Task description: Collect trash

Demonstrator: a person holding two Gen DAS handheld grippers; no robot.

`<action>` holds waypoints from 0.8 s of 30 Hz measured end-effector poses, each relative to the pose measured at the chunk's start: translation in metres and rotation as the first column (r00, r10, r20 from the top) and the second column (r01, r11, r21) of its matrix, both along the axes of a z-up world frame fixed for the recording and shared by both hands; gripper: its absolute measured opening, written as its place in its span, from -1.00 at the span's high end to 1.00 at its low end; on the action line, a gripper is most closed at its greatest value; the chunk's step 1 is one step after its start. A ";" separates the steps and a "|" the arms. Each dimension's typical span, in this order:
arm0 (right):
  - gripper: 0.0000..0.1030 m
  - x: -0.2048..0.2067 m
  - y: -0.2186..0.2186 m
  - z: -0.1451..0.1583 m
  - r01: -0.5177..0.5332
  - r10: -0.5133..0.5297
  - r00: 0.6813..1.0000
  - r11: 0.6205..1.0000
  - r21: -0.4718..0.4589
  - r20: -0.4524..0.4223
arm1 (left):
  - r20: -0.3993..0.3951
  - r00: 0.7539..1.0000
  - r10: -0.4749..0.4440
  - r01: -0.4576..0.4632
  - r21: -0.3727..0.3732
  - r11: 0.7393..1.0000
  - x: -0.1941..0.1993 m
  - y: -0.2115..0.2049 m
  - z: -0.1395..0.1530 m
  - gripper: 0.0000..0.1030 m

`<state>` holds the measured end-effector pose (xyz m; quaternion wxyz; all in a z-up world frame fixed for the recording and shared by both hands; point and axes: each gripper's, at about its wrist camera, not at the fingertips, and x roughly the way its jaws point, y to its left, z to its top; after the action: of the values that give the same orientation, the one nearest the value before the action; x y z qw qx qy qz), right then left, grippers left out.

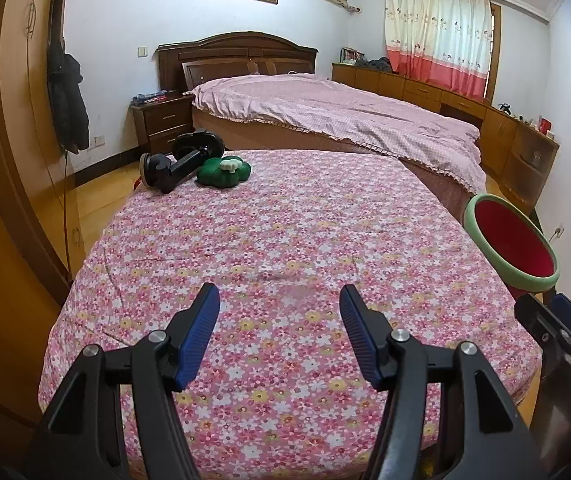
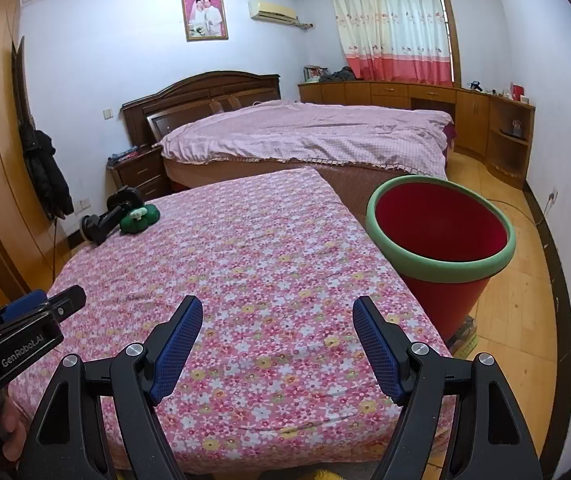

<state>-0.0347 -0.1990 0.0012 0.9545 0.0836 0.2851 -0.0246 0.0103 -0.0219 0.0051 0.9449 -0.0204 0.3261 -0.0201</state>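
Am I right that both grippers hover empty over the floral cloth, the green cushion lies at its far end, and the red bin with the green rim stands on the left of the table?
Not quite: the red bin stands at the right of the floral cloth, as the right wrist view shows. The rest holds: the left gripper and right gripper are empty, and the green cushion lies at the far end.

Floral cloth cover (image 1: 285,240), matt red bin (image 2: 441,232)

Floral-sheeted mattress (image 1: 285,240) lies under and ahead of the fingers; green plush (image 1: 224,171) and black dumbbell (image 1: 181,160) far ahead-left, touching.
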 end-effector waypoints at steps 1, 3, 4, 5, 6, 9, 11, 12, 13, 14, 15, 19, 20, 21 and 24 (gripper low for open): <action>-0.52 0.000 0.000 0.000 0.001 -0.001 1.000 1.000 0.000 0.000 | 0.000 1.000 0.000 0.000 -0.001 1.000 0.000 0.000 0.000 -0.21; -0.52 0.000 0.001 0.000 0.001 -0.001 1.000 1.000 0.000 0.001 | 0.002 1.000 0.001 -0.001 0.000 1.000 0.000 0.000 0.000 -0.21; -0.52 0.000 0.001 0.000 0.001 -0.001 1.000 1.000 0.000 0.001 | 0.003 1.000 0.002 -0.002 0.000 1.000 0.000 0.000 0.000 -0.21; -0.52 0.000 0.001 0.000 0.001 -0.001 1.000 1.000 0.000 0.001 | 0.005 1.000 0.003 -0.003 0.001 1.000 -0.001 0.000 0.000 -0.21; -0.52 0.000 0.001 0.001 0.001 -0.001 1.000 1.000 0.000 0.002 | 0.007 1.000 0.003 -0.003 0.000 1.000 -0.001 0.000 0.000 -0.21; -0.52 0.000 0.001 0.000 0.001 -0.001 1.000 1.000 0.001 0.002 | 0.007 1.000 0.004 -0.004 0.001 1.000 -0.001 0.001 0.001 -0.21; -0.52 0.000 0.001 0.001 0.002 -0.002 1.000 1.000 0.002 0.002 | 0.008 1.000 0.004 -0.004 0.001 1.000 -0.001 0.001 0.001 -0.21; -0.52 0.000 0.001 0.001 0.002 -0.002 1.000 1.000 0.002 0.002 | 0.008 1.000 0.004 -0.004 0.000 1.000 -0.001 0.001 0.001 -0.21; -0.52 0.000 0.001 0.001 0.002 -0.002 1.000 1.000 0.002 0.003 | 0.008 1.000 0.004 -0.004 0.000 1.000 -0.001 0.001 0.001 -0.21; -0.52 0.000 0.001 0.001 0.002 -0.002 1.000 1.000 0.002 0.003 | 0.009 1.000 0.004 -0.004 0.000 1.000 -0.001 0.001 0.000 -0.21; -0.52 0.000 0.001 0.001 0.001 -0.001 1.000 1.000 0.001 0.003 | 0.008 1.000 0.004 -0.004 0.000 1.000 -0.001 0.001 0.000 -0.21; -0.52 0.000 0.001 0.003 0.000 0.000 1.000 1.000 0.005 0.005 | 0.007 1.000 0.004 -0.004 -0.002 1.000 -0.001 0.001 0.001 -0.21; -0.52 0.001 0.001 0.003 0.000 0.000 1.000 1.000 0.004 0.007 | 0.007 1.000 0.004 -0.004 -0.002 1.000 -0.001 0.001 0.001 -0.21; -0.52 0.000 0.001 0.003 0.001 -0.001 1.000 1.000 0.003 0.007 | 0.007 1.000 0.005 -0.005 -0.002 1.000 -0.001 0.001 0.001 -0.21; -0.52 0.000 0.000 0.003 0.003 -0.003 1.000 1.000 0.008 0.005 | 0.007 1.000 0.006 -0.006 0.000 1.000 0.000 0.001 0.002 -0.21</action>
<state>-0.0342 -0.1990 0.0041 0.9549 0.0880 0.2825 -0.0246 0.0099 -0.0211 0.0069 0.9460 -0.0216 0.3229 -0.0174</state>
